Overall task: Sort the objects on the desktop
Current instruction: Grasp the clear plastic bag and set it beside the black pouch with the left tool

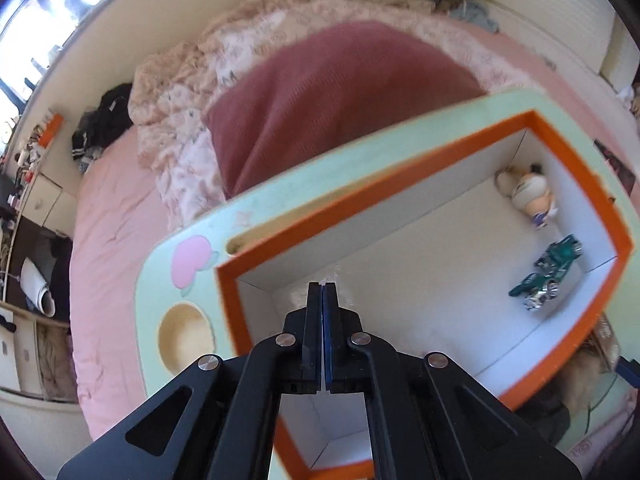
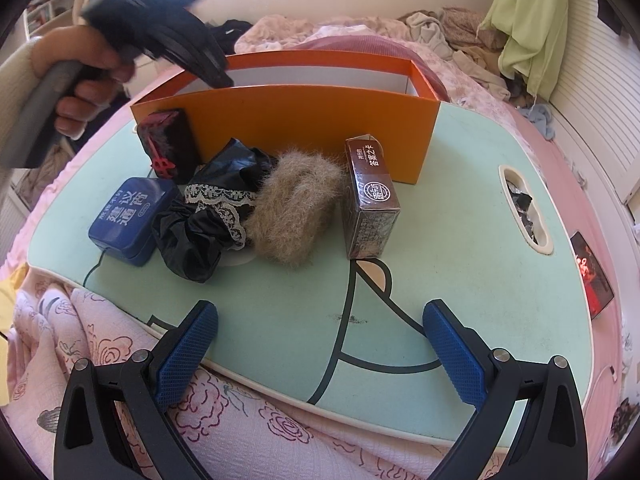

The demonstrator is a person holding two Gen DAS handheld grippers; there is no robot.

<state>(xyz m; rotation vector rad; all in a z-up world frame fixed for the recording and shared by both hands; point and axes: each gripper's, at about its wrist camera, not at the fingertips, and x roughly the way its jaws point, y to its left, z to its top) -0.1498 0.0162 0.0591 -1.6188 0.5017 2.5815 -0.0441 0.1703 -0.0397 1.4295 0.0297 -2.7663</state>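
Orange box (image 2: 304, 128): open top, white inside, upright at the back of the green lap desk (image 2: 460, 264). In it: two teal toy cars (image 1: 548, 276) and a small figure (image 1: 530, 196) on its side, near one end. In front of the box, on the desk: blue tin (image 2: 128, 220), dark block (image 2: 168, 144) leaning against the box, black lace scrunchie (image 2: 208, 220), furry tan scrunchie (image 2: 296, 208), brown carton (image 2: 370, 200) upright.

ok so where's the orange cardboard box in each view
Left wrist view: the orange cardboard box fills the centre and right, seen from above, white inside.
Right wrist view: the box stands upper centre at the far side of the mint-green lap tray.
Shared landmark: the left gripper over the box's left end, shut.
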